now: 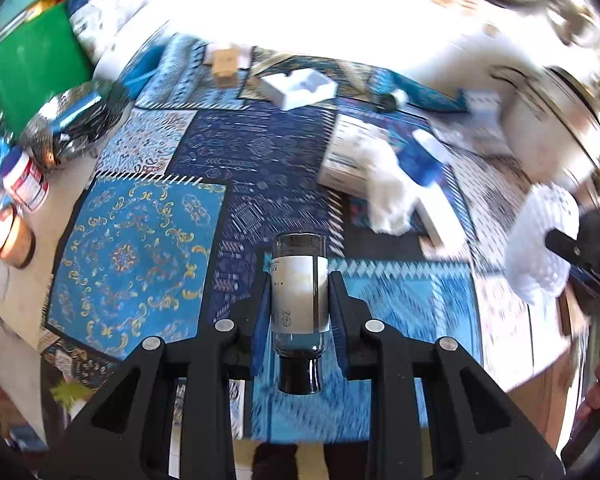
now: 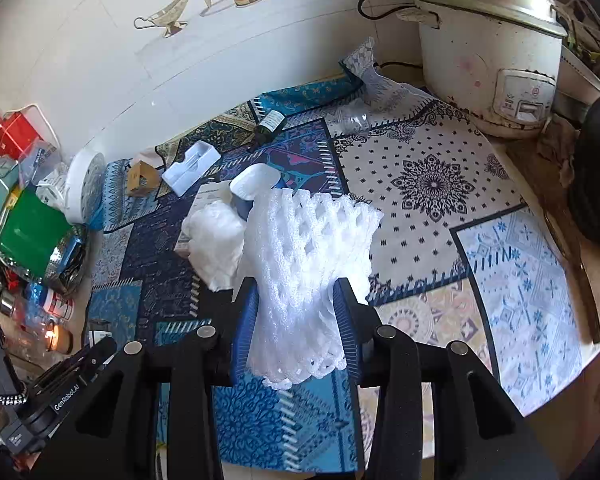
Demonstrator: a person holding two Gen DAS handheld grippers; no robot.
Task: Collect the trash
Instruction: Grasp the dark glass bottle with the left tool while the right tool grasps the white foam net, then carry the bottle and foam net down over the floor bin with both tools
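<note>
My left gripper (image 1: 299, 280) is shut on a small dark glass bottle (image 1: 298, 300) with a white label, held above the blue patterned mat (image 1: 140, 248). My right gripper (image 2: 298, 288) is shut on a white foam fruit net (image 2: 304, 264), which also shows at the right edge of the left wrist view (image 1: 540, 240). On the mat lie a crumpled white tissue (image 2: 216, 240), a white box (image 2: 206, 200), a blue and white container (image 2: 256, 188), a white plastic tray insert (image 2: 192, 164), a small cardboard piece (image 2: 140, 178) and another dark bottle (image 2: 270, 124).
A white rice cooker (image 2: 488, 52) stands at the back right. A green container (image 2: 32, 236), a metal strainer (image 2: 68, 256), small jars (image 2: 56, 304) and a lit candle (image 2: 54, 338) crowd the left side. A crushed clear bottle (image 2: 350, 120) lies near the wall.
</note>
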